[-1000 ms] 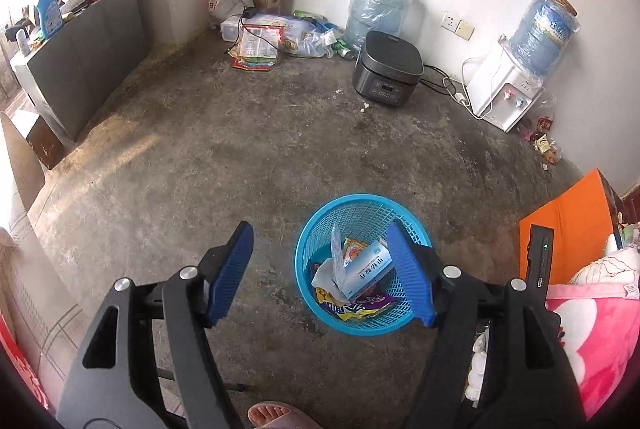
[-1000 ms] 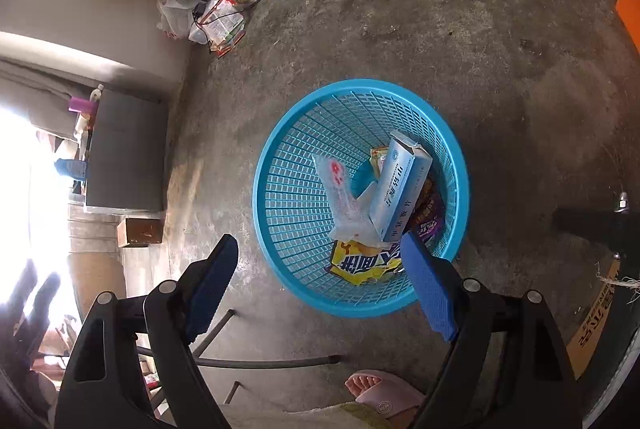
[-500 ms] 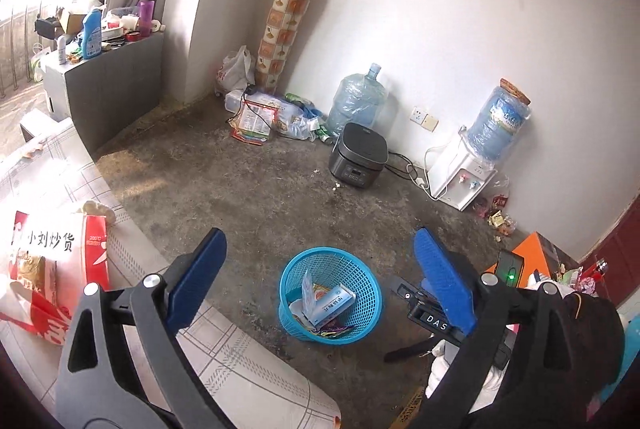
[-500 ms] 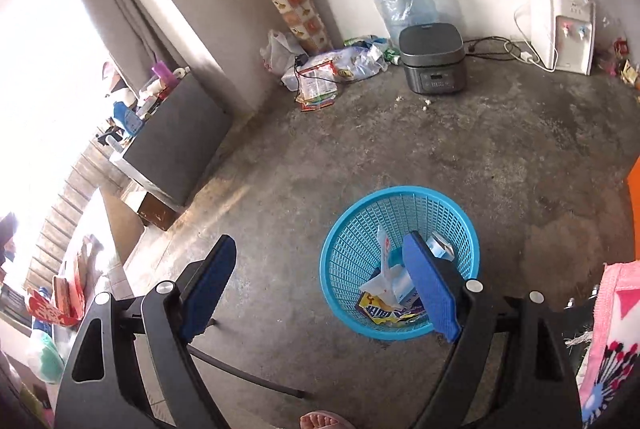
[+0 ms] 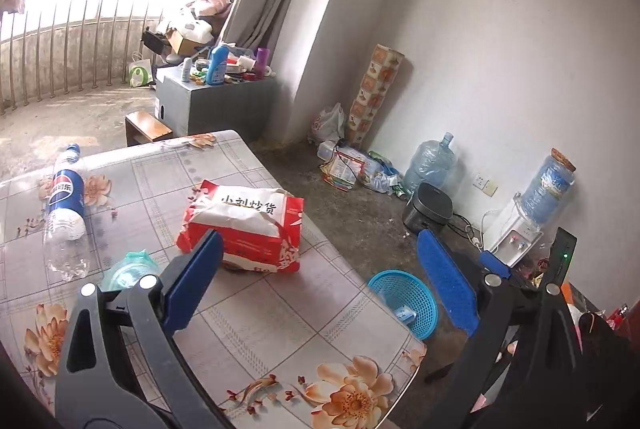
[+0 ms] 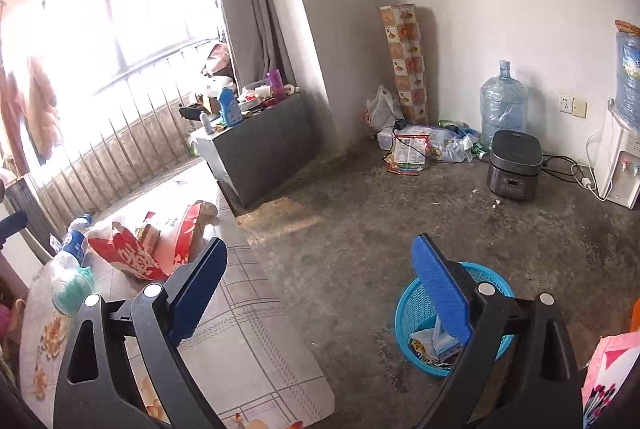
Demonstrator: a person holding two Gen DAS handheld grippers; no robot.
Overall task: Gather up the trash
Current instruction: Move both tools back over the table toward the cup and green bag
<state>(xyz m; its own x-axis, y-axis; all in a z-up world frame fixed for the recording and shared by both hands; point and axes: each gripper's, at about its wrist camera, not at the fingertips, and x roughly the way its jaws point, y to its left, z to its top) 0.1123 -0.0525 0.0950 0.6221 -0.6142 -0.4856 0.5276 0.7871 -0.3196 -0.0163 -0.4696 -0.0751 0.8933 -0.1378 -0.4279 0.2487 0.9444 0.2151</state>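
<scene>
Left gripper (image 5: 320, 283): spread wide, nothing between its blue pads; it hangs above the near part of the table, one pad over the tabletop and the other out past the table's edge, above the floor.
Right gripper (image 6: 320, 289): spread wide and holding nothing; its left pad is over the table's corner, its right pad in front of the basket.
Table (image 5: 280, 325): covered in a grey checked cloth with orange flower prints; in the left wrist view its near corner is at the bottom and its right edge runs along the bare floor.
Green-rimmed plastic wrapper (image 5: 128, 269): crumpled on the table just beside the left gripper's left finger; what it is exactly cannot be told.
Red and white snack bag (image 5: 244, 229): lying on the table just beyond the left gripper's left pad, printed with dark Chinese characters; in the right wrist view (image 6: 140, 253) its mouth gapes open.
Pepsi bottle (image 5: 66, 205): clear plastic, on its side on the table to the left of the bag, blue cap pointing away.
Blue basket (image 5: 404, 303): on the concrete floor just off the table's right edge; wrappers and a small carton (image 6: 436, 343) lie inside.
Rice cooker (image 6: 514, 165): dark, on the floor near the far wall.
Water jug (image 6: 502, 105): large blue bottle standing behind the cooker, against the wall.
Water dispenser (image 5: 516, 237): white, by the wall, with an inverted jug on top.
Grey cabinet (image 5: 212, 101): far left, its top cluttered with bottles.
</scene>
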